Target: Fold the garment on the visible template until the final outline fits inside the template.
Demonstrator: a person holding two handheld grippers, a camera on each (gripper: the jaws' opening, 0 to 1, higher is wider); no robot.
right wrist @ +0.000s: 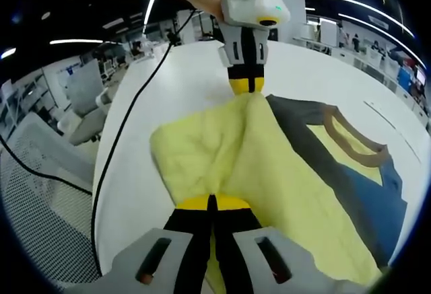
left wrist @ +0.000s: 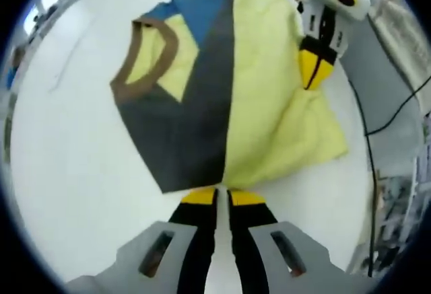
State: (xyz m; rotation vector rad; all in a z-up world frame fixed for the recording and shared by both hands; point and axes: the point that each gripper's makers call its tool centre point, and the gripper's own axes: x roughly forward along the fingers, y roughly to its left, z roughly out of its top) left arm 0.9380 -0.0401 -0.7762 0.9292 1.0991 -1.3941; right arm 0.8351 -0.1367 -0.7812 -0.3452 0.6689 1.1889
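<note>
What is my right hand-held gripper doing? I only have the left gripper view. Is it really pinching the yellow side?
Observer: Yes. In the right gripper view, the right hand-held gripper has its jaws shut on the yellow edge of the garment.
Operator: Does the cloth lie flat between the two grippers?
Observer: No. A raised yellow ridge runs from it up to the left hand-held gripper, which pinches the far end.
Operator: Is there anything beside the table on that side?
Observer: A mesh-backed chair stands close to the edge of the table.
</note>
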